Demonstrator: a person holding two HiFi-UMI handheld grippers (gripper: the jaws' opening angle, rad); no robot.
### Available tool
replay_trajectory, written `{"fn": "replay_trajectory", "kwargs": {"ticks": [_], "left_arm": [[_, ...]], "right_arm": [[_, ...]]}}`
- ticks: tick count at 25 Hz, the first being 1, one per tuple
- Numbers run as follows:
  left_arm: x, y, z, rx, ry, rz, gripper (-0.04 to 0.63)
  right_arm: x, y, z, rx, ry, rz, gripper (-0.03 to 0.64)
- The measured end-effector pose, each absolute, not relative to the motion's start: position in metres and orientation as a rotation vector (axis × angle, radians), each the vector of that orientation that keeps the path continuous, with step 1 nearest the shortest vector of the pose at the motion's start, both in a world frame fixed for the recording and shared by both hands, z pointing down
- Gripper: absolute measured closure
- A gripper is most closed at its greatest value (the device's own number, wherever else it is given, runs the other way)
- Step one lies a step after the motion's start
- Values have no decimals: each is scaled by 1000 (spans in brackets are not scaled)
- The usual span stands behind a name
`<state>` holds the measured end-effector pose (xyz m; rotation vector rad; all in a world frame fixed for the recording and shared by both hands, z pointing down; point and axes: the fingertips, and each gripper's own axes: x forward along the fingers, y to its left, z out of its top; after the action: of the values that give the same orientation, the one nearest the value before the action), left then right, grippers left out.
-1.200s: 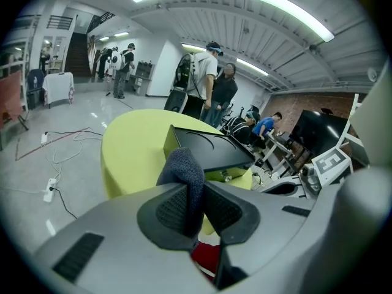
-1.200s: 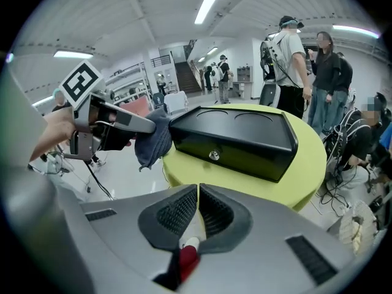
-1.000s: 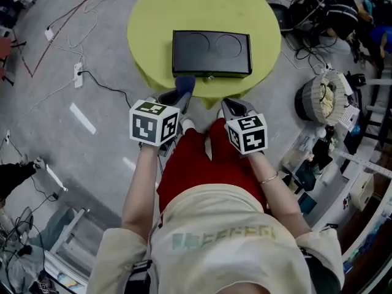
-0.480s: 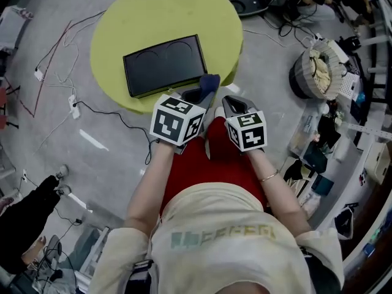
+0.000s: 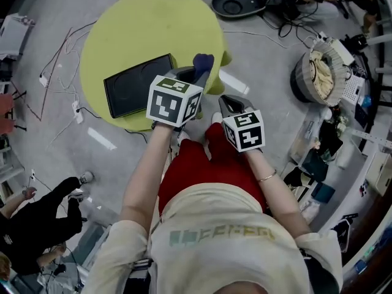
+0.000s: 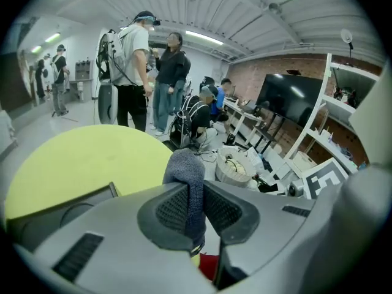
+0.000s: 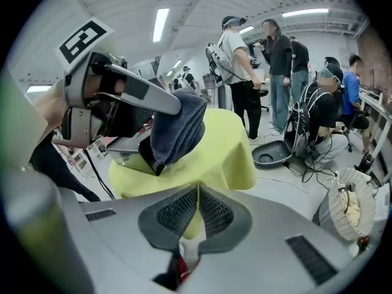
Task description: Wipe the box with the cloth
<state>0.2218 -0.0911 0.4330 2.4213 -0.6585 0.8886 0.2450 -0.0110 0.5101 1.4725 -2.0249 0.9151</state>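
A flat black box (image 5: 136, 84) lies on the round yellow-green table (image 5: 150, 29), toward its near left edge; its corner (image 6: 67, 204) shows in the left gripper view. My left gripper (image 5: 195, 77) is shut on a blue-grey cloth (image 5: 202, 63) (image 6: 188, 192) (image 7: 177, 127), held up at the table's near right edge, to the right of the box and apart from it. My right gripper (image 5: 226, 105) (image 7: 197, 210) sits lower, off the table over my lap, with its jaws shut and nothing between them.
A round white basket (image 5: 317, 72) stands on the floor to the right, among cables and clutter. A dark round base (image 5: 236, 2) lies beyond the table. Several people (image 6: 156, 78) stand past the table, and another person (image 5: 37, 219) sits at the lower left.
The view has swung, so the table and box sit further left. My left gripper with the cloth has moved up past the box's right end. The right gripper has stayed put.
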Motion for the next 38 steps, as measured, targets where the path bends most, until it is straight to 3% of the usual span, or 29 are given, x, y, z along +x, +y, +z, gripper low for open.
{"fn": "replay_trajectory", "kwargs": {"ticks": [16,38], "left_arm": [[201,-233,453,2328,-1017,1019,531],[175,-137,463,2331,-917,1032,532]], "right_arm": [[268,-79,522,1365,-2081,944,578],[230,-55,515,1289,-2097,846,578]]}}
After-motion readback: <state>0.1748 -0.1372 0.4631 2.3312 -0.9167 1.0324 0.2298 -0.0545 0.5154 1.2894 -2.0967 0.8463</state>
